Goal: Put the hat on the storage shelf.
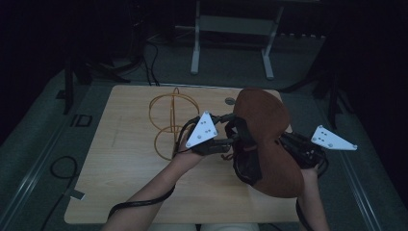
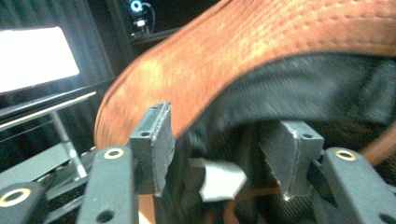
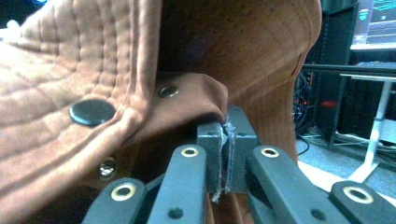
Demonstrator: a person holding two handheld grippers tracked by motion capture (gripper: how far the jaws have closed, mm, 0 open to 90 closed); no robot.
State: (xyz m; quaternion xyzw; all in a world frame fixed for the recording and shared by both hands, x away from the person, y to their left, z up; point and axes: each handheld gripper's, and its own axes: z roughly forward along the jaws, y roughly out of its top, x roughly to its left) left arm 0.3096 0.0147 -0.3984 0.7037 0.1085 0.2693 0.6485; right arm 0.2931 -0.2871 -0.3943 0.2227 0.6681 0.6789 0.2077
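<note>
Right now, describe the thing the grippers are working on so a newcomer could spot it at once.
On the light wooden table, look right of centre, between the two grippers. There a brown brimmed hat with a dark lining is held up, a fold of it pinched by the right gripper. The gold wire stand to its left is thin and see-through; the hat is solid fabric.

One brown hat point(image 1: 267, 139), one wire stand point(image 1: 169, 122), two hand-held grippers

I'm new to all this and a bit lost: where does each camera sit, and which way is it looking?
High view: above the table, looking forward and down; both forearms enter from below.
Left gripper view: rides the left tongs, looking along its parted jaws into the brown hat.
Right gripper view: rides the right tongs, whose jaws pinch the hat's fabric.
All three share the hat.
</note>
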